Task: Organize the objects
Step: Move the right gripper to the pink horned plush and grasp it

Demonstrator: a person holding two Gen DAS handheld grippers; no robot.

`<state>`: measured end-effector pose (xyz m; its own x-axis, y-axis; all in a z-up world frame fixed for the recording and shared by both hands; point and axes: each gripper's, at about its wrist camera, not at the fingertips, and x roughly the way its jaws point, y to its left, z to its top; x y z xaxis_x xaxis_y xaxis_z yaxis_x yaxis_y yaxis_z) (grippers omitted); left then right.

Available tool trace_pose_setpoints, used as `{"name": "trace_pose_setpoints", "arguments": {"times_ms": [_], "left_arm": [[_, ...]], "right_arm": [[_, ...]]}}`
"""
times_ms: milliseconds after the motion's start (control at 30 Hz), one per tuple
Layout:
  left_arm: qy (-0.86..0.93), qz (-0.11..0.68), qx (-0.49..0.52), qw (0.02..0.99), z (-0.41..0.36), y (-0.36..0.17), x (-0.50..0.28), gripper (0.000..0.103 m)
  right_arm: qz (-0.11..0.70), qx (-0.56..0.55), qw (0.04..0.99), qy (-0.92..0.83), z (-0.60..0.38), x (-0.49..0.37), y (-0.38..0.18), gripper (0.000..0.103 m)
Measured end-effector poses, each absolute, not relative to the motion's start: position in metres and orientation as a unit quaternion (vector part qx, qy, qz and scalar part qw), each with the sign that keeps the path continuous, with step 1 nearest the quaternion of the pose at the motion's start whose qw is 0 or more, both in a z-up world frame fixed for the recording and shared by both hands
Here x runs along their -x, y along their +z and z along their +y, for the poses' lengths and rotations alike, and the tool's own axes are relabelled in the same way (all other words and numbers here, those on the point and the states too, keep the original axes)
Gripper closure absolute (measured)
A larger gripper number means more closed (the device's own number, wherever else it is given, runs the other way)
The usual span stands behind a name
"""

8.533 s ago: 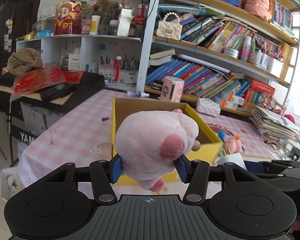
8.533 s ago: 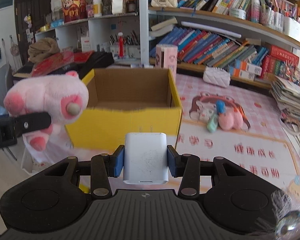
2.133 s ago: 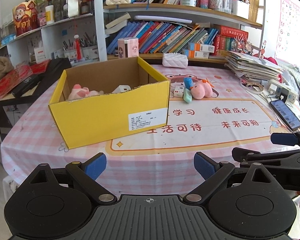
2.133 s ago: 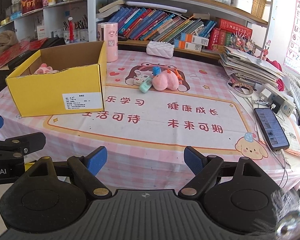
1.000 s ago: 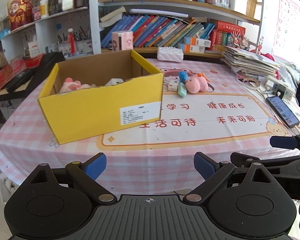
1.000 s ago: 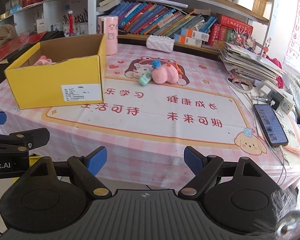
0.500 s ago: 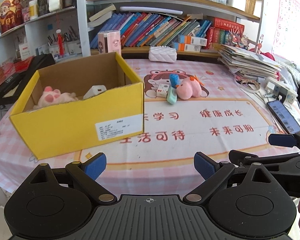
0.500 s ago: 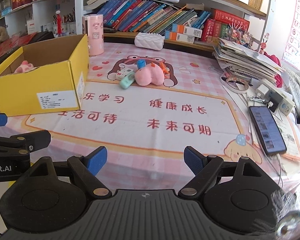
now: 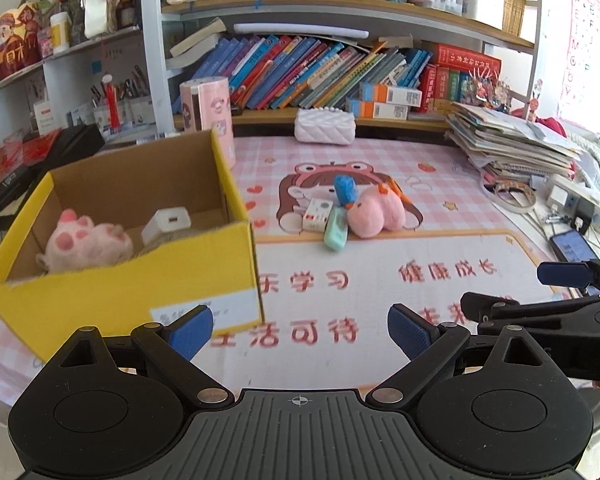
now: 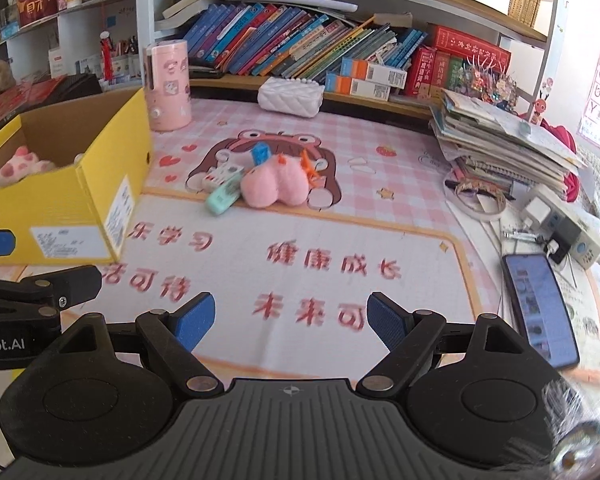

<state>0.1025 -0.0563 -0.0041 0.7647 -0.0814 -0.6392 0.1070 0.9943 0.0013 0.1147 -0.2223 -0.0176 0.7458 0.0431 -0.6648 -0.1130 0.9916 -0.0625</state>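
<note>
A yellow cardboard box (image 9: 120, 280) stands on the left of the table; inside lie a pink plush pig (image 9: 88, 240) and a white charger (image 9: 166, 222). Beyond it on the mat is a small pile: a pink plush toy (image 9: 374, 214), a mint-green case (image 9: 336, 230), a blue piece (image 9: 345, 189) and a small white carton (image 9: 318, 214). My left gripper (image 9: 300, 330) hangs open and empty over the mat beside the box's near corner. My right gripper (image 10: 290, 318) is open with its jaws closing slightly, nothing between them, well short of the pink plush toy (image 10: 274, 186).
A pink tin (image 9: 206, 112) and a white quilted pouch (image 9: 325, 131) stand at the back by the bookshelf. On the right are a paper stack (image 10: 500, 140), a power strip (image 10: 564, 224) and a phone (image 10: 540, 304).
Both grippers have moved forward over the table toward the pile. The box has slid to the left in both views and now looks nearer.
</note>
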Motion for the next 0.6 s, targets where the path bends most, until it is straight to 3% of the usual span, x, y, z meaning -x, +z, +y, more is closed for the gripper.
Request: {"name": "trace_pose_setpoints", "arguments": {"times_ms": [233,400,467,600], "left_arm": [[-0.034,0.338,-0.018,0.940,-0.068,-0.004,-0.121,0.009],[-0.028,0.344,-0.030,0.938,-0.078,-0.007,-0.134,0.022],[-0.029,0.347,-0.033,0.937,-0.082,-0.008,-0.140,0.034],[-0.033,0.353,-0.039,0.934,-0.093,-0.013,-0.153,0.040]], "right_arm": [[0.350,0.050,0.934,0.060,-0.236,-0.143,-0.016,0.025],[0.354,0.050,0.931,0.076,-0.240,-0.161,-0.019,0.027],[0.355,0.047,0.930,0.077,-0.243,-0.169,-0.021,0.028],[0.358,0.030,0.930,0.074,-0.254,-0.187,-0.023,0.030]]}}
